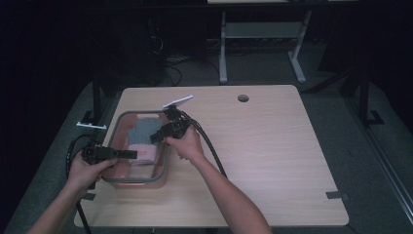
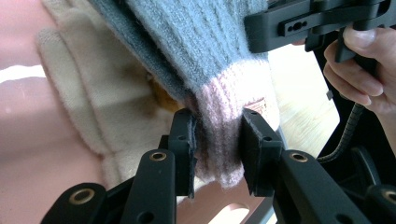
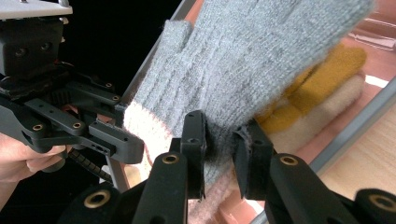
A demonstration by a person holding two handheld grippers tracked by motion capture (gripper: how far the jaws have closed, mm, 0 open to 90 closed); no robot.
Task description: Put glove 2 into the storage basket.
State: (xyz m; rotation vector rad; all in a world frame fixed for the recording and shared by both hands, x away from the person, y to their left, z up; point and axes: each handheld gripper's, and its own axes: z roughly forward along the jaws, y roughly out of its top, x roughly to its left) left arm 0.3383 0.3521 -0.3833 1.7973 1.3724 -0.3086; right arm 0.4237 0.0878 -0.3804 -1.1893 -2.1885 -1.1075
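Both tongs, left tongs [image 2: 217, 154] and right tongs [image 3: 226, 156], clamp the grey glove [image 1: 142, 130], fingers pointing away, pink cuff nearest.

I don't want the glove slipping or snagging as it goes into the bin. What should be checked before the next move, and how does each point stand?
1. Left gripper clamped on the pink cuff: ok.
2. Right gripper pinching the grey glove: ok.
3. Glove over the bin: ok.
4. Yellow glove and cream glove below lie free of the jaws: ok.
5. Cables clear of the bin rim: cannot tell.
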